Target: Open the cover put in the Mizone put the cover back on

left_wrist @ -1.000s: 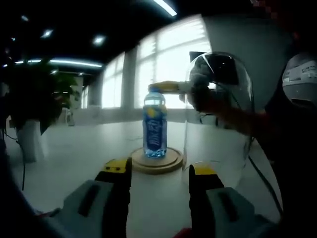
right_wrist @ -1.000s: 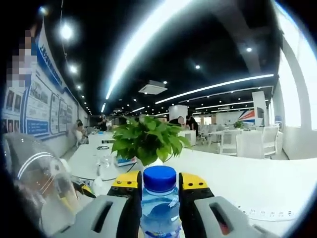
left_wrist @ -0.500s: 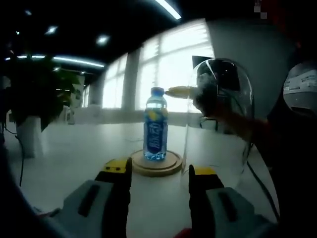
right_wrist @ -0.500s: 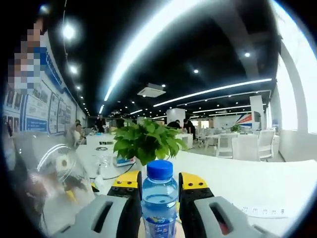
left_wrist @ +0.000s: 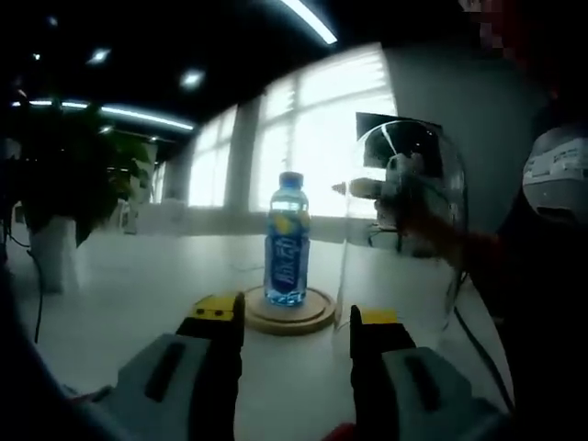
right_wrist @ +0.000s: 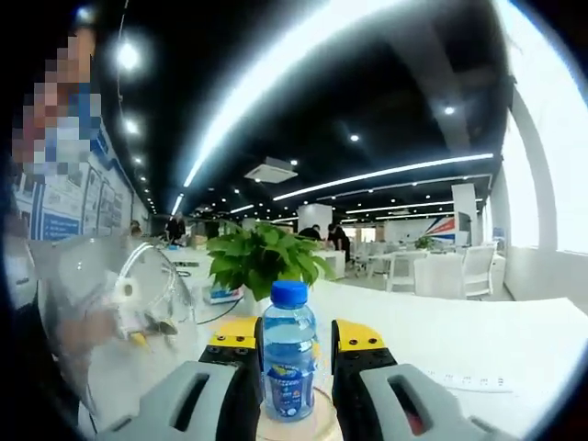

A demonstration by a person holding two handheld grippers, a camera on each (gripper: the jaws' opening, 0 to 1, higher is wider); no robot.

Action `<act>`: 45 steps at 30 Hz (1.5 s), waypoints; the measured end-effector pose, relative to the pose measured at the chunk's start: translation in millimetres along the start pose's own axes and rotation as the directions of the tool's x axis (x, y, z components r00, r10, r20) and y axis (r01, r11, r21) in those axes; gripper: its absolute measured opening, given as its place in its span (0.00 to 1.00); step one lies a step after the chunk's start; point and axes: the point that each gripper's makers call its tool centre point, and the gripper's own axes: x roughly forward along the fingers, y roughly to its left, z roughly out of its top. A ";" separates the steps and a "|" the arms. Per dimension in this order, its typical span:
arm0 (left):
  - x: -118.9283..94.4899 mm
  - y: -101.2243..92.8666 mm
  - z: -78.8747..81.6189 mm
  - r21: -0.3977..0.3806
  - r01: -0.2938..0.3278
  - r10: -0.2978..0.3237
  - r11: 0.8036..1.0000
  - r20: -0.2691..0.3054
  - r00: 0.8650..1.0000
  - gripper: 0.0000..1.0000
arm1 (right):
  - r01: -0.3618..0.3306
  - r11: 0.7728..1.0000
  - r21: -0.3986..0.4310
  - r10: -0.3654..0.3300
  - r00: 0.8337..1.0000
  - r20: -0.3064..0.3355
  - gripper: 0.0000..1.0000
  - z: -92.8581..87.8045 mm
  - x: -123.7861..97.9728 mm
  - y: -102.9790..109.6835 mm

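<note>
Mizone (left_wrist: 288, 242) upright on wooden base (left_wrist: 290, 310); cover (left_wrist: 404, 230) blurs right gripper.

My white table (right_wrist: 478, 344) runs through an open office. Bright windows (left_wrist: 303, 129) line one wall, strip lights (right_wrist: 276, 101) cross the dark ceiling, and a potted plant (right_wrist: 262, 262) stands behind.

Grey gripper (left_wrist: 297, 317) jaws, yellow-black tips
</note>
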 end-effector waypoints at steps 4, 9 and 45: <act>0.7 2.6 0.5 -0.009 -0.008 0.008 1.000 0.006 1.000 0.38 | 0.024 1.000 -0.010 -0.024 1.000 -0.001 0.23 -2.5 -13.9 -3.2; 2.7 0.2 -3.8 -0.001 0.001 -0.001 1.000 -0.011 1.000 0.38 | 0.034 0.999 -0.024 -0.034 0.999 0.009 0.23 -4.5 -30.8 0.4; 0.6 5.9 2.2 -0.025 -0.026 0.026 0.999 0.012 1.000 0.38 | 0.128 0.991 -0.047 -0.131 0.990 -0.058 0.23 -105.4 -105.3 -10.4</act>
